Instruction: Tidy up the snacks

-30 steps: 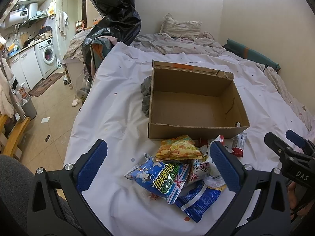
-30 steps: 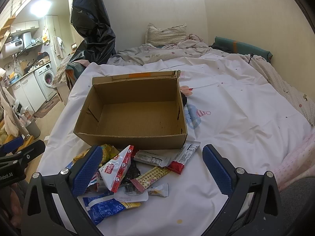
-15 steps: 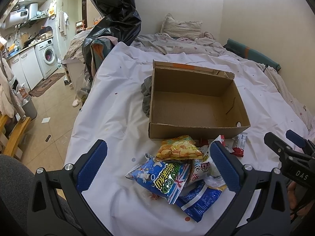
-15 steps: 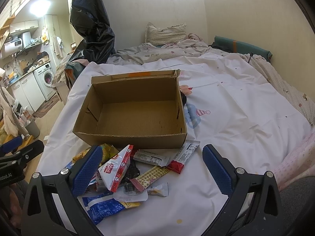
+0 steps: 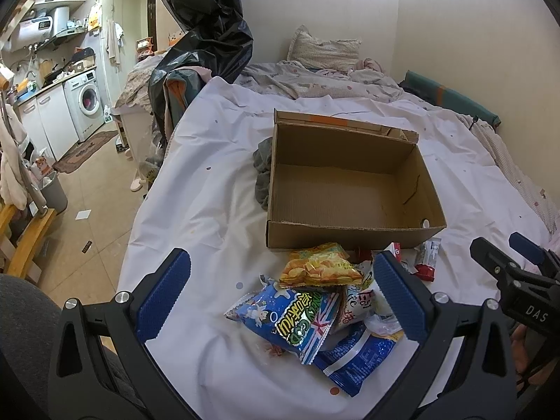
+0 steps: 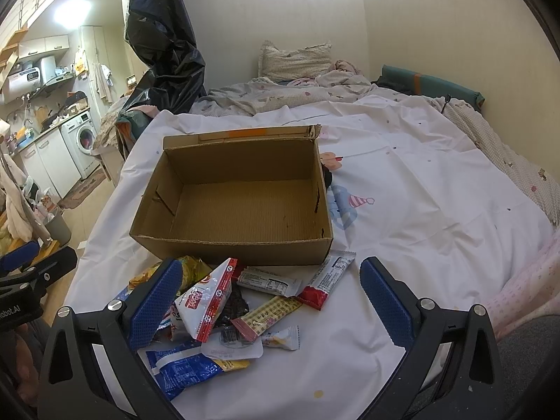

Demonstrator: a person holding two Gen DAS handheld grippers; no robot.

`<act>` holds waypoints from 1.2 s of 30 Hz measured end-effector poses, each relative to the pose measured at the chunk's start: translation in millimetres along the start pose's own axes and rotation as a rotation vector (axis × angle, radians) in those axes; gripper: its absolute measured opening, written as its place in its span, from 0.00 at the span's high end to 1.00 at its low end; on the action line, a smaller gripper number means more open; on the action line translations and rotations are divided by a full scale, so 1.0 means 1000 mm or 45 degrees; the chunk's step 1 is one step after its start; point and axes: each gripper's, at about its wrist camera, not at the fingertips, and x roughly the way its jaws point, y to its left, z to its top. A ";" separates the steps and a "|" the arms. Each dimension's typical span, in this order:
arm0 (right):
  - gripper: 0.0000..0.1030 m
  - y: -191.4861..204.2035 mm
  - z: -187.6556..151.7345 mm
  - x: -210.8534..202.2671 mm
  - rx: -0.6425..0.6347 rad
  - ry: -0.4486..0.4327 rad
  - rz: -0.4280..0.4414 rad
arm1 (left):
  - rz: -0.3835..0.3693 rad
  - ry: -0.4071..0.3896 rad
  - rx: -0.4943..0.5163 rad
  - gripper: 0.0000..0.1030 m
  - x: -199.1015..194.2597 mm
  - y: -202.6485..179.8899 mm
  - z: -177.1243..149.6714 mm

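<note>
I am holding my left gripper (image 5: 280, 294) over the near side of the pile of snack packs (image 5: 325, 297), and its jaws are standing wide open with nothing between them. My right gripper (image 6: 271, 297) is hanging over the same pile from the other side, jaws wide open too and holding nothing.

The snacks are lying on the white bed sheet (image 6: 420, 210), just in front of the open brown cardboard box (image 6: 238, 206). The box is sitting in the middle of the bed and I am seeing nothing inside it. A yellow chip bag (image 5: 318, 266) is lying nearest the box wall. A blue star-print bag (image 5: 290, 315) is lying under it, closer to me. On the right side a red and white bar wrapper (image 6: 327, 278) is leaning against the box front, and a white triangle pouch with red edges (image 6: 206, 301) is resting on top of the heap.

A grey crumpled cloth (image 5: 262, 171) is lying right against the left wall of the box. A big black plastic bag (image 5: 206, 35) is standing behind the bed, and a white washing machine (image 5: 85, 99) is far off to the left.

My blue left pad is covering part of the pile in the right view. The packs at the bottom are half hidden, and their small print is too tiny for me to read.
</note>
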 end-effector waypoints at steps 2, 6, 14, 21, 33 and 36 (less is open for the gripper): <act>0.00 0.000 -0.001 0.000 -0.001 -0.001 -0.002 | -0.001 0.000 0.000 0.00 0.000 0.000 0.000; 0.00 0.000 0.000 0.000 -0.003 -0.001 -0.001 | 0.001 -0.002 0.000 0.00 -0.001 0.000 0.000; 0.00 0.000 0.001 0.000 -0.002 0.000 0.000 | 0.000 -0.002 0.000 0.00 -0.001 0.001 0.000; 0.00 0.000 0.001 0.000 0.000 0.001 0.002 | -0.001 -0.001 -0.001 0.00 -0.001 0.001 -0.001; 0.00 0.000 0.001 0.000 0.001 0.002 0.003 | -0.001 0.000 -0.003 0.00 -0.002 0.002 -0.001; 0.00 0.000 0.001 0.000 0.002 0.003 0.003 | -0.002 0.000 -0.003 0.00 -0.002 0.002 -0.001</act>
